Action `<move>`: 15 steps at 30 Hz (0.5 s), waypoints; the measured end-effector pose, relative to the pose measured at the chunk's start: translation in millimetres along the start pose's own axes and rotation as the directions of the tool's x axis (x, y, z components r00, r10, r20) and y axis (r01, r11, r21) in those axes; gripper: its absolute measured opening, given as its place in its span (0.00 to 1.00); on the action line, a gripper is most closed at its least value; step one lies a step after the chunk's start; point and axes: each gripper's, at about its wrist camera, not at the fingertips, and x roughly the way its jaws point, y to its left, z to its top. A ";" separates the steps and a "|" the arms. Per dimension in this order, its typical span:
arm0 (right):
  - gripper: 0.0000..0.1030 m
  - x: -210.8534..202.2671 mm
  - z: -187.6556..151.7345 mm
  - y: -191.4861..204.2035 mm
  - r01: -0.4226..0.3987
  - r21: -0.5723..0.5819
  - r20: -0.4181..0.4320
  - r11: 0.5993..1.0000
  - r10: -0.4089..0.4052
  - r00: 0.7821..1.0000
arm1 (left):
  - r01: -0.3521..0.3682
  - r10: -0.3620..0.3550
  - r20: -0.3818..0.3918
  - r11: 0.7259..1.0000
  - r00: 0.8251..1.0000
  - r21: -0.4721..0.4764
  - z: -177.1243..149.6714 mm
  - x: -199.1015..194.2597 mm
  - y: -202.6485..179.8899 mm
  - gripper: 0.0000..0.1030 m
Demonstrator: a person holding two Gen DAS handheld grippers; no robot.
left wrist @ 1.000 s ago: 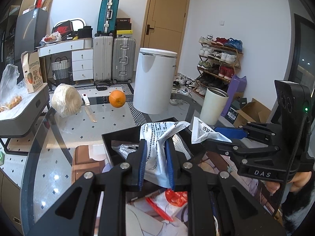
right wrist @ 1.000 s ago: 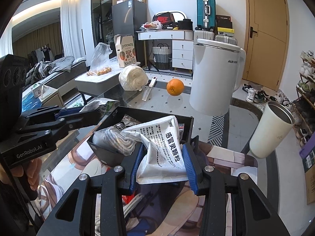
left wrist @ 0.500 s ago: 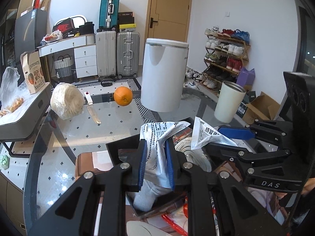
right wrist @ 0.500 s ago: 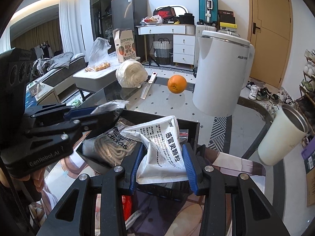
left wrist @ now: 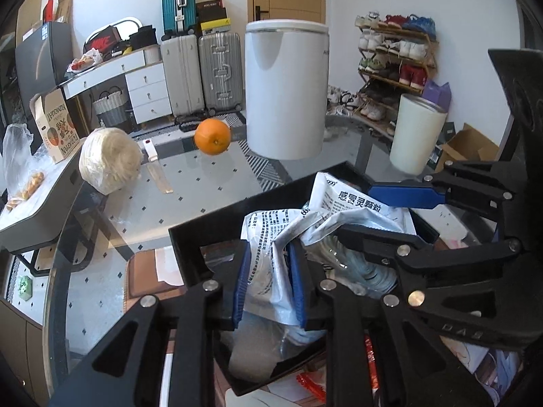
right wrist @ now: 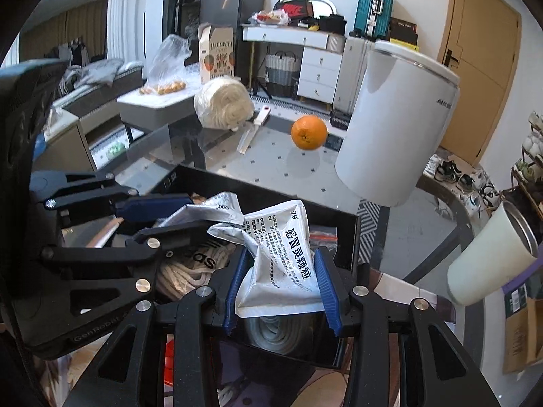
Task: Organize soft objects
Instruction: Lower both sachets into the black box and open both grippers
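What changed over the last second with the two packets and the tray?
Both tools advanced over the black tray, carrying their packets farther toward the kettle and closer together. The left tool and right tool kept gripping their packets throughout. Orange unmoved.

The left gripper [left wrist: 269,283] squeezes a crinkly white packet [left wrist: 268,254] over a black box [left wrist: 190,240]. The right gripper [left wrist: 370,210] pinches another white packet [left wrist: 342,200] beside it. An orange [left wrist: 212,136] sits on the glass table [left wrist: 190,203].
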 end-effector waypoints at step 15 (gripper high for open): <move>0.73 -41.2 -17.7 -26.4 -0.042 0.082 0.066 0.996 0.037 0.997 | -0.003 0.002 -0.018 0.999 1.000 -0.041 -6.2 -13.4 0.5 0.77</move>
